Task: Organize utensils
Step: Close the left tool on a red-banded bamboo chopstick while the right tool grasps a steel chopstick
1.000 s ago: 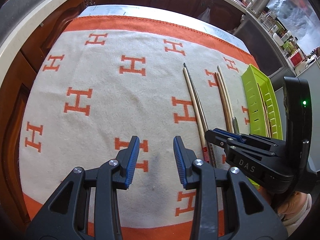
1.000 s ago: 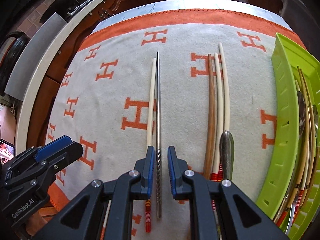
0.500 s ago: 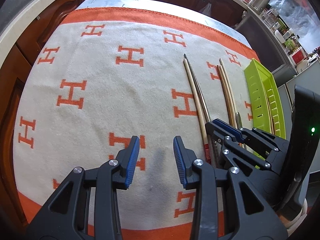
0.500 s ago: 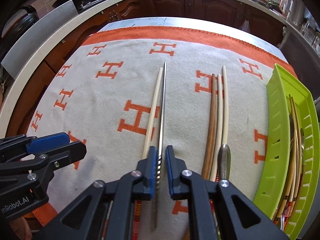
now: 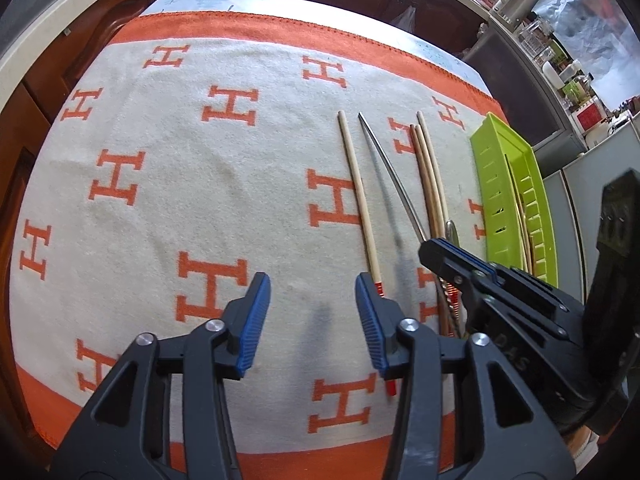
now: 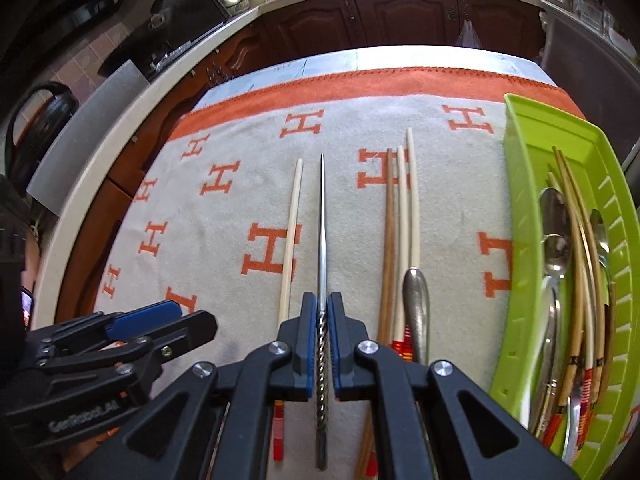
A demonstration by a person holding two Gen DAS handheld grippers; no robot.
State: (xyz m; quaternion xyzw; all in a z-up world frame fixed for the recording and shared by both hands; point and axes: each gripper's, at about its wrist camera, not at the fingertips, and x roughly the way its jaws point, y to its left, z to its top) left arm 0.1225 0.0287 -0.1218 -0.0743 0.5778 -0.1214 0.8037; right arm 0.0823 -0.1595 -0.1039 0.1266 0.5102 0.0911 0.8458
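My right gripper (image 6: 322, 312) is shut on a metal chopstick (image 6: 322, 216) near its twisted end and holds it lifted above the cloth; the same metal chopstick (image 5: 394, 184) shows in the left wrist view, running into the right gripper (image 5: 448, 256). A pale chopstick (image 6: 291, 236) lies on the cloth just left of it. Right of it lie one brown and two pale chopsticks (image 6: 400, 216) and a metal handle (image 6: 416, 304). The green tray (image 6: 520, 208) at the right holds spoons and chopsticks. My left gripper (image 5: 312, 312) stands open over bare cloth.
A white cloth with orange H marks and an orange border (image 5: 224, 184) covers the table. Dark wooden cabinets (image 6: 400, 16) and a pale curved counter edge (image 6: 132, 92) ring the far and left sides. Kitchen clutter (image 5: 560, 64) stands at the far right.
My right gripper has shut on the metal chopstick and lifted it off the cloth, its tip now raised and swung slightly right. The left gripper stays open, hardly moved.
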